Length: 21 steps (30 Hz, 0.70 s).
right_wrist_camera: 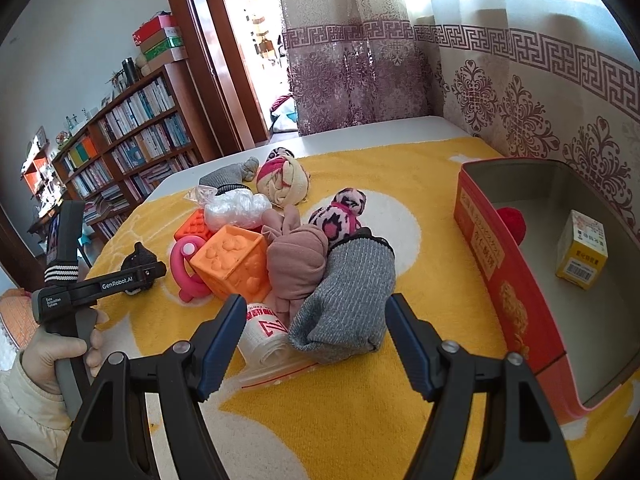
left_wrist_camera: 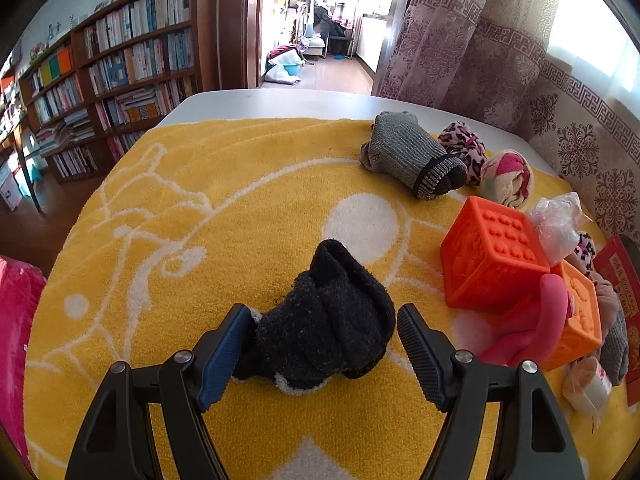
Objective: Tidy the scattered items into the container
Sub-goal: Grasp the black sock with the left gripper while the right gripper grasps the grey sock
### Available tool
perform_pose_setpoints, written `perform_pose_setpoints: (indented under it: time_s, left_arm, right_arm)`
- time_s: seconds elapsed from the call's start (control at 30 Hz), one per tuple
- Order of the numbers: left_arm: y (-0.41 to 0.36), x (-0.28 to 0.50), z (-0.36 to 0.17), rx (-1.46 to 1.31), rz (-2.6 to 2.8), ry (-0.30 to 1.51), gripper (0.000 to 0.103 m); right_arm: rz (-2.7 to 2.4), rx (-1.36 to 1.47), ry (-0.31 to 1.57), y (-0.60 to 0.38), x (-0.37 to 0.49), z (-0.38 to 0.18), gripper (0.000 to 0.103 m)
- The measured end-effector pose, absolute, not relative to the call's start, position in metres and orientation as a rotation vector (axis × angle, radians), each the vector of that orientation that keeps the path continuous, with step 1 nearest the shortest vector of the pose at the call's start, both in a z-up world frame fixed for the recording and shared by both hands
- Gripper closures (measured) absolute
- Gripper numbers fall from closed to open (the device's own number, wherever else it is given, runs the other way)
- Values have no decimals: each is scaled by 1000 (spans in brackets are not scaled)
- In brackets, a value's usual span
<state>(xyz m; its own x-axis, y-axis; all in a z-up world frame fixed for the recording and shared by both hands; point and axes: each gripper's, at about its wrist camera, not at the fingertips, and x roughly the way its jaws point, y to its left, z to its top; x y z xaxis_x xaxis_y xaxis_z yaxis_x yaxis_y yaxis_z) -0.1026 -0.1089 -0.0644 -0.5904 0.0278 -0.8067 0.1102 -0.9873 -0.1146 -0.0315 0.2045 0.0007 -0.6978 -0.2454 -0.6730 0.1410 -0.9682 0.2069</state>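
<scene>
The left gripper (left_wrist_camera: 324, 332) stands released around the black sock (left_wrist_camera: 328, 328); the right gripper (right_wrist_camera: 316, 332), also released, flanks the gray sock (right_wrist_camera: 348, 304) mid-towel (right_wrist_camera: 420, 184).

The red tin (right_wrist_camera: 516, 280) is cut off by the right wrist view's edge. The red ball (right_wrist_camera: 512, 222) inside is half hidden behind its wall.

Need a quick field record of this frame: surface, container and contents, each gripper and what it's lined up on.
surface: yellow towel
container: red tin, open
in container: yellow box, red ball
left gripper: open, straddling black sock
right gripper: open, around grey sock
other items: orange cube, pink ring
</scene>
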Motion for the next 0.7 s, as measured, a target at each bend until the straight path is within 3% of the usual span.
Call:
perform_pose_setpoints:
  time_s: [0.17, 0.2, 0.27, 0.7]
  left_arm:
    - [-106, -99, -66, 1383, -2761, 197, 27]
    - [-106, -98, -65, 1379, -2768, 199, 30]
    - [-106, -96, -63, 1369, -2766, 197, 46]
    - [-82, -68, -23, 1150, -2857, 59, 48]
  right_arm:
    - [-2702, 1138, -225, 202, -39, -3, 28]
    - [-2702, 1143, -226, 202, -40, -4, 28]
    - [-2702, 1150, -227, 201, -42, -5, 28]
    - [-2712, 1198, -252, 207, -51, -12, 28]
